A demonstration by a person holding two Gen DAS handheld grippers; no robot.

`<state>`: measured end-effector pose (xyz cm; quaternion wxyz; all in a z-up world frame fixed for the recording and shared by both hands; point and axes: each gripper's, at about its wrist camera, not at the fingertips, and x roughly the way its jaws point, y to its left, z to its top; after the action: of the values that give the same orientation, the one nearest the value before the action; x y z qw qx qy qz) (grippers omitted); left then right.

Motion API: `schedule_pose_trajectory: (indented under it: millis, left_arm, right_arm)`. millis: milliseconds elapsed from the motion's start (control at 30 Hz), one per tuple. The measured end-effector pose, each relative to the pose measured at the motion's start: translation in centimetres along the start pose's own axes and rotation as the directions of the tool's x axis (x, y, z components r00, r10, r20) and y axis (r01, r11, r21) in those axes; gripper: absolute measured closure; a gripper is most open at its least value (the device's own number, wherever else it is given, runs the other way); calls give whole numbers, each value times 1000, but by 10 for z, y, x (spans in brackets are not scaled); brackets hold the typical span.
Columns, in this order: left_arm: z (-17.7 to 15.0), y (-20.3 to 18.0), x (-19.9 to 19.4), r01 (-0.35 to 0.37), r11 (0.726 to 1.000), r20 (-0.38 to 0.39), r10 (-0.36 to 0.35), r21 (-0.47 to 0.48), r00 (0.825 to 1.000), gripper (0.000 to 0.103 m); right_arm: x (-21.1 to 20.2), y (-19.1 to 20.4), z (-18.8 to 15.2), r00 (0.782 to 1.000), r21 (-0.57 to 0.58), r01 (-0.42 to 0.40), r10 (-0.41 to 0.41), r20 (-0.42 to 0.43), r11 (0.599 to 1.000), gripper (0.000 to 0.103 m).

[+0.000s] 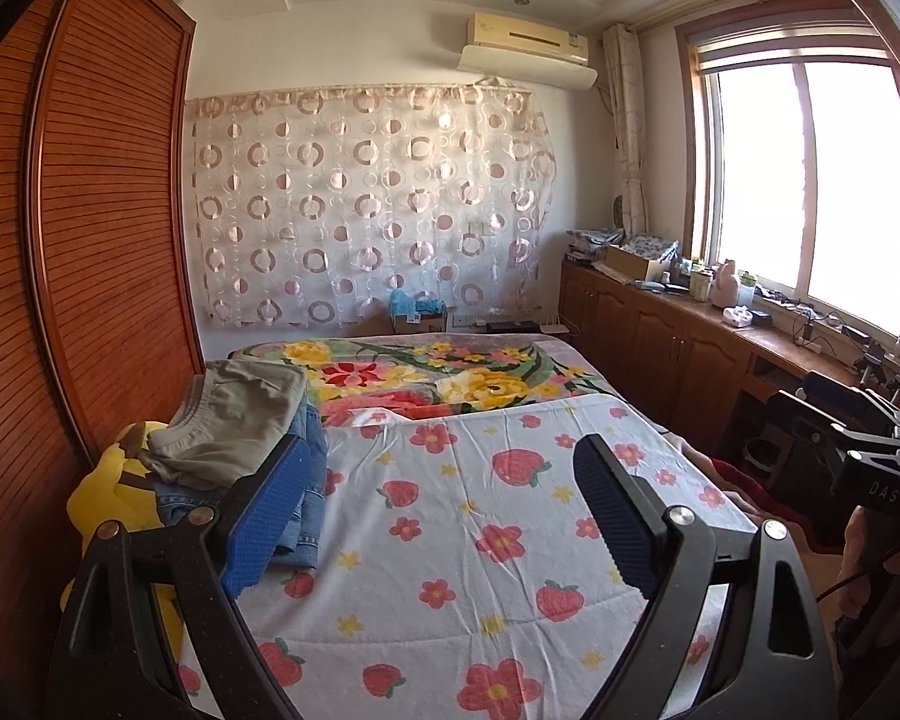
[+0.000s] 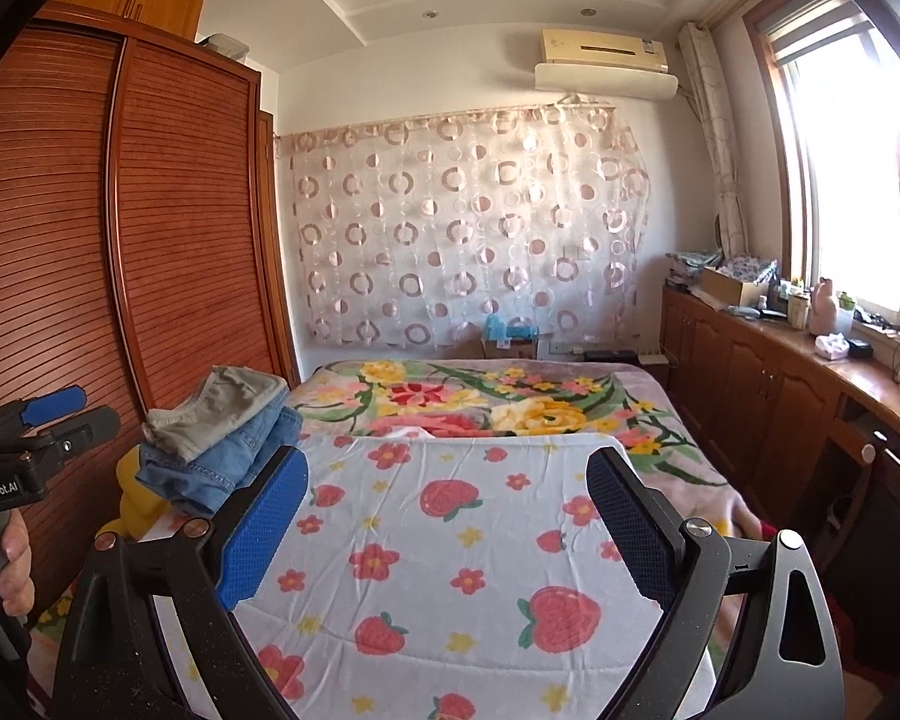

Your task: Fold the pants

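Denim and khaki pants [image 2: 222,444] sit stacked at the bed's [image 2: 450,540] left edge, ahead-left of you. Your left claw [image 1: 438,516] is nearer; both it and the right claw [image 2: 450,522] gape, holding nothing.

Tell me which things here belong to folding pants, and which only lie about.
For the job: khaki pants stacked on jeans; strawberry sheet; left gripper; right gripper, both open.

Lying about: yellow plush toy; windowsill clutter.

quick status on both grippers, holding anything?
Left gripper: open, nothing between the fingers, over the strawberry sheet.
Right gripper: open, empty too. Folded pants sit untouched on the bed's left edge.
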<state>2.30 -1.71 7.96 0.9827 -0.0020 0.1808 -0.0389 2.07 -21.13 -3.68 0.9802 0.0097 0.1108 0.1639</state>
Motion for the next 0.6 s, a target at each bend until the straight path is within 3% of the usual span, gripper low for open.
schedule_pose_trajectory:
  millis: [600]
  left_arm:
    - [-1, 5, 2, -5, 1000, -1, 5, -5, 1000, 13]
  right_arm:
    - [3, 3, -3, 1000, -2, 0, 0, -3, 1000, 8]
